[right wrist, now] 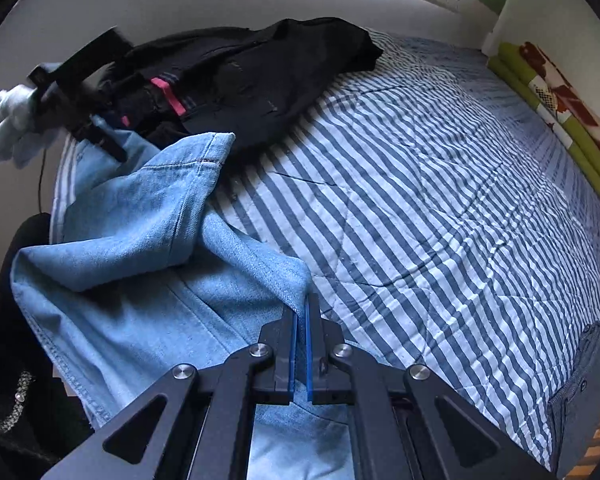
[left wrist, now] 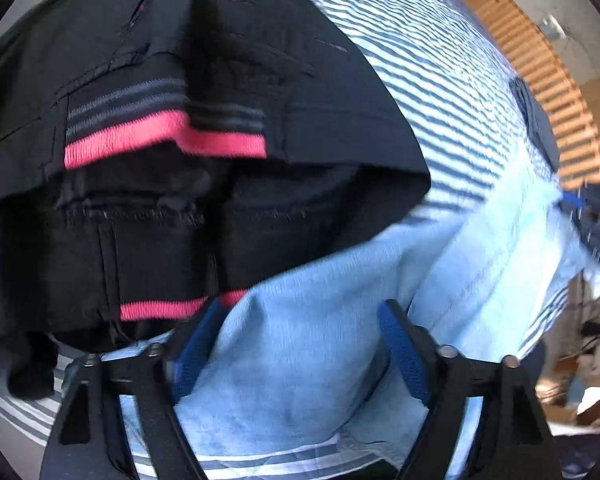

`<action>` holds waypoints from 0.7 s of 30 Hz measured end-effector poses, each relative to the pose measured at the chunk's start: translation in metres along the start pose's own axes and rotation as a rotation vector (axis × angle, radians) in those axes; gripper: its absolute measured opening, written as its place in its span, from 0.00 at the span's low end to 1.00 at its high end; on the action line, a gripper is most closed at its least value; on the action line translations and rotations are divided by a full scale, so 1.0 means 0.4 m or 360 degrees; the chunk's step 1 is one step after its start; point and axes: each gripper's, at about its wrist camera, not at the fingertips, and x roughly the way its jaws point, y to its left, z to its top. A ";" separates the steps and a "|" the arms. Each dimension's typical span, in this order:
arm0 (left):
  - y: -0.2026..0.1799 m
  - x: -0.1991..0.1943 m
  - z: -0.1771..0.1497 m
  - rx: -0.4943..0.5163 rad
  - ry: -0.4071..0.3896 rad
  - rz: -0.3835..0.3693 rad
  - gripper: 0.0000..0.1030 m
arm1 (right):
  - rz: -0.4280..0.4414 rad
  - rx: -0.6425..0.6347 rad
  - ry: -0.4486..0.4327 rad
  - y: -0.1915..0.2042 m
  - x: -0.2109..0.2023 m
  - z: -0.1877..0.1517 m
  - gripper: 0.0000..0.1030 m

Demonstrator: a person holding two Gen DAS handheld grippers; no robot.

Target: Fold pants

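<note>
We see the left wrist view smeared by motion: the jeans (left wrist: 300, 340) lose their weave, and at the right edge a dark shape (left wrist: 596, 220) is too blurred to name. The black pants (left wrist: 220, 80) run past the top and left of that frame. In the right wrist view the left gripper (right wrist: 76, 100) is blurred, a white glove (right wrist: 8, 120) is cut by the edge, and the jeans' lower part hides behind the right gripper (right wrist: 302, 308).

— Any room on that bed?
— Plenty: the striped bedspread (right wrist: 440, 208) lies bare toward the pillows (right wrist: 556, 108). Black clothes (right wrist: 260, 80) and jeans (right wrist: 148, 240) crowd the near left corner.
</note>
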 end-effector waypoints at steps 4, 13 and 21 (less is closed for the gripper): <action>-0.020 -0.002 -0.047 0.0042 0.0009 0.0126 0.10 | -0.0034 0.0028 -0.0010 -0.001 0.009 0.004 0.03; -0.034 -0.191 -0.039 0.0003 -0.0312 0.0129 0.03 | -0.0176 0.0123 -0.0167 -0.036 -0.098 0.014 0.03; -0.167 -0.494 0.125 0.0168 -0.0806 0.0264 0.03 | -0.0483 0.0370 -0.0539 -0.179 -0.287 0.116 0.03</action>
